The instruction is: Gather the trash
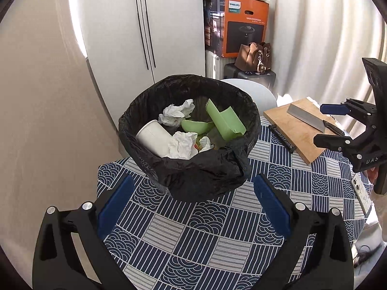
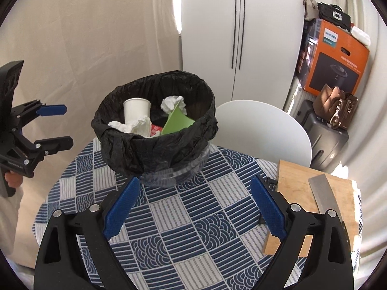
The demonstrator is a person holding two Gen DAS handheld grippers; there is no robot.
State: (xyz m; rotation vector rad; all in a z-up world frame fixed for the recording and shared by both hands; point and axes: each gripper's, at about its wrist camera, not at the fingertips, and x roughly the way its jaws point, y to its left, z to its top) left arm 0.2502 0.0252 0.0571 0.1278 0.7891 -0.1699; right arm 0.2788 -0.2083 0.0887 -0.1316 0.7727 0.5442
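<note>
A trash bin lined with a black bag (image 1: 193,169) stands on the patterned tablecloth (image 1: 193,229); it also shows in the right wrist view (image 2: 154,149). Inside lie a white paper cup (image 1: 153,137), crumpled tissues (image 1: 182,145) and green plastic pieces (image 1: 225,120). My left gripper (image 1: 193,193) is open and empty, just short of the bin; it also shows in the right wrist view (image 2: 60,125). My right gripper (image 2: 194,193) is open and empty in front of the bin; it also shows in the left wrist view (image 1: 324,125).
A wooden cutting board (image 2: 295,186) with a cleaver (image 2: 324,195) lies on the table's right side. A white chair (image 2: 263,130) stands behind the table. A phone (image 1: 360,191) lies near the right edge. Boxes, bags and a suitcase (image 2: 324,133) stand by the wardrobe.
</note>
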